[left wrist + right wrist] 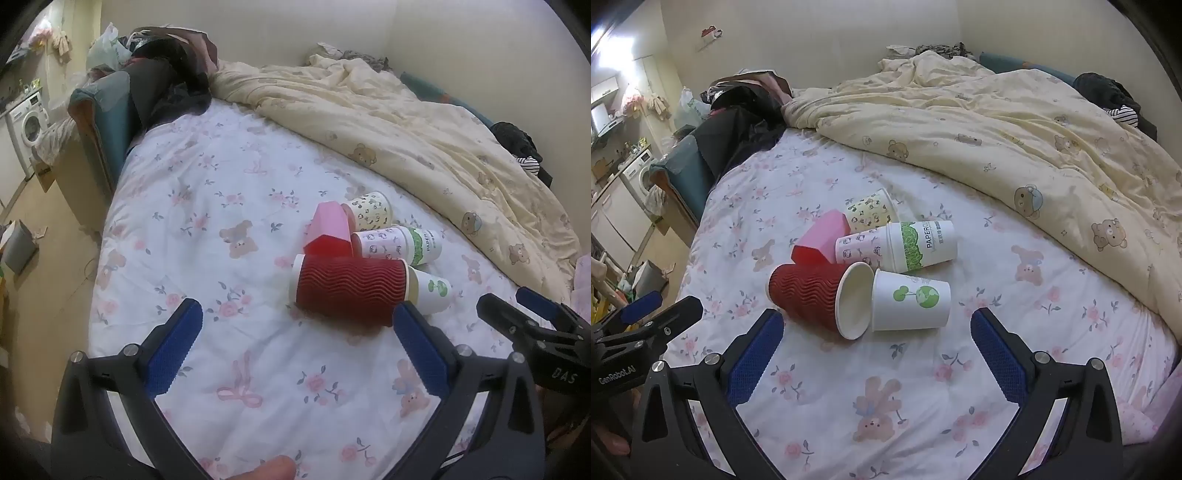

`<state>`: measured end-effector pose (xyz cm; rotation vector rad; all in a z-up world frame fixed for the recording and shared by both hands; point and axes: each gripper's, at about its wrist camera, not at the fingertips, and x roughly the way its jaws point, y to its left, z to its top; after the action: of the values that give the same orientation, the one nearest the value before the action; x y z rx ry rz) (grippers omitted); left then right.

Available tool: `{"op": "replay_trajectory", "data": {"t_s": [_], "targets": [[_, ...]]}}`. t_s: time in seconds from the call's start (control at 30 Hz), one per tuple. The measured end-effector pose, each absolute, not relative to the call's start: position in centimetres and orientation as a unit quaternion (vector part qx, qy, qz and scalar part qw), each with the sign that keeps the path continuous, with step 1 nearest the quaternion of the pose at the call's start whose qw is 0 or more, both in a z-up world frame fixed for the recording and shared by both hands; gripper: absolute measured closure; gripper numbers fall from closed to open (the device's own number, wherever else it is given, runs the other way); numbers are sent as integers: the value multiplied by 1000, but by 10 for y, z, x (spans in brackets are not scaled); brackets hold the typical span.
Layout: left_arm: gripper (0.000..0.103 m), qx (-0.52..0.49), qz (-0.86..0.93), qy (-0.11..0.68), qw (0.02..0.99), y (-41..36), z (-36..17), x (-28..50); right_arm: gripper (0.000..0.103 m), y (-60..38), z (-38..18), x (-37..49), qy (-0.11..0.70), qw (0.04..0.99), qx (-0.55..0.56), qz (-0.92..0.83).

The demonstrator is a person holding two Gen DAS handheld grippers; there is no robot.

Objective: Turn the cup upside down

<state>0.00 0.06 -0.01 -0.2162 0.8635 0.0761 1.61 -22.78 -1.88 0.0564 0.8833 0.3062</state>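
While cups point(849, 288) lie toppled on the bed, left gripper point(295, 332) and right gripper point(875, 339) gape wide, empty.

Both views: dim, warm indoor light, low contrast, slight yellow cast. Brightest patch is window glare point(602, 40) at upper left of right wrist frame, blown out. Shadows soft; 1 faint shadow under the red ribbed cup point(351, 291) at lower centre. Strong fisheye bending; the bed sheet point(221, 206) edge curves. Black vignette in all 4 corners. Periphery soft, compression smear on the quilt point(1015, 129).
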Motion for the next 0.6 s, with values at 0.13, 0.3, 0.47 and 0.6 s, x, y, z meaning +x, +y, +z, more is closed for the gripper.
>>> {"op": "replay_trajectory", "data": {"t_s": [0.13,0.3,0.47,0.6], "targets": [[1,-104,36,417,902,3,0,1,0,-228,-19,16,424,893,22,147],[1,-98,41,416,903,0,0,1,0,-227,-17,15,422,895,14,144],[1,-96,41,415,904,-3,0,0,0,-226,-15,14,420,897,13,140],[1,-96,41,414,904,-3,0,0,0,-225,-17,14,419,897,12,140]]}}
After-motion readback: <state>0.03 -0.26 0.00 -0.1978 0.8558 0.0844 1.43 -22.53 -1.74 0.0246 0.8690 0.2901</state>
